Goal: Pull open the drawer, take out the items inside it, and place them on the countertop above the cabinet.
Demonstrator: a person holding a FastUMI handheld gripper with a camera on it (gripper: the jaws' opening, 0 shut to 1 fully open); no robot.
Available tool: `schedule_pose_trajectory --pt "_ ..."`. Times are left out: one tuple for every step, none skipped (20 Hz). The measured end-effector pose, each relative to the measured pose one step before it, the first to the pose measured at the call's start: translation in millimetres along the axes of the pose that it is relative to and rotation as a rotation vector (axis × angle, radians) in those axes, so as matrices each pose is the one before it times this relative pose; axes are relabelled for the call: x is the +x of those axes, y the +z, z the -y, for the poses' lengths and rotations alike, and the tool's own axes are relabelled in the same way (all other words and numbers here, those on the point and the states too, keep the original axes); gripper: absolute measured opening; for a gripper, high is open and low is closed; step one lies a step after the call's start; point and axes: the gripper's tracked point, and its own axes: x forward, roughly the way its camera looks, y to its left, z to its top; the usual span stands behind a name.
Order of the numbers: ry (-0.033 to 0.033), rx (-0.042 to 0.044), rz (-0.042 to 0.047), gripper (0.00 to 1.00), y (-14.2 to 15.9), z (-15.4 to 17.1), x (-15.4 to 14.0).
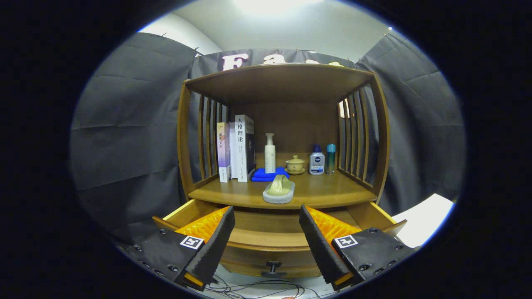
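Your gripper (267, 238) has its fingers spread wide and holds nothing — the gap between them looks straight down on the pulled-out wooden drawer (270, 232) of the brown wooden cabinet (282, 83). The drawer stands open below the countertop shelf (324, 191), its front panel nearest you with a small dark round knob (273, 265) just below and between the fingertips. What you can see of the drawer's floor between the fingers is bare wood; the fingers cover its two ends.

Beyond the fingers, near the front edge of the countertop, sits a pale olive-green curved item on a grey oval dish (279, 192). Behind it lies a folded blue cloth (268, 174) with a white pump bottle (270, 153) standing on it. To the left stand upright books (239, 147) against the slatted side. Right of the pump bottle you have a small yellow-green lidded ceramic cup on a saucer (295, 165), then a white bottle with a blue cap (316, 161) and, just beside it, a slim teal bottle (331, 158). Thin dark cables (257, 287) trail across the floor beneath the drawer front.
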Motion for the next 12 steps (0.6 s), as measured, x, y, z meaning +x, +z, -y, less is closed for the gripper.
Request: schedule_pose_trajectory --pt "-0.00453 -0.00548 -0.00502 0.98 -6.07 1.91 -2.46" --pt "-0.00559 -0.00785 -0.00649 0.98 -6.36 2.55 -1.94" --pt "0.00053 -0.00826 -0.00705 0.98 -6.75 -0.18 -2.0" --pt "-0.00343 -0.00538 -0.00683 0.98 -6.43 0.59 -1.75" --pt "0.00031 -0.00404 -0.00935 0.98 -7.44 0.47 -1.03" --pt "0.00037 -0.00138 -0.00867 0.98 -6.04 -0.9 -0.14" --pt "-0.00001 -0.00213 -0.01178 0.98 -7.53 0.29 -0.65" --pt "-0.00086 -0.00015 -0.01218 0.98 -6.51 -0.2 -0.32" --pt "0.00218 0.00181 -0.00784 0.98 -4.87 -1.65 1.09" --pt "-0.00178 0.00198 -0.00854 0.98 -5.47 -0.59 0.57" --pt "-0.00042 -0.00148 -0.00604 0.98 -5.32 -0.84 0.35" --pt "-0.00359 -0.00453 -0.00934 0.98 -5.85 0.01 1.59"
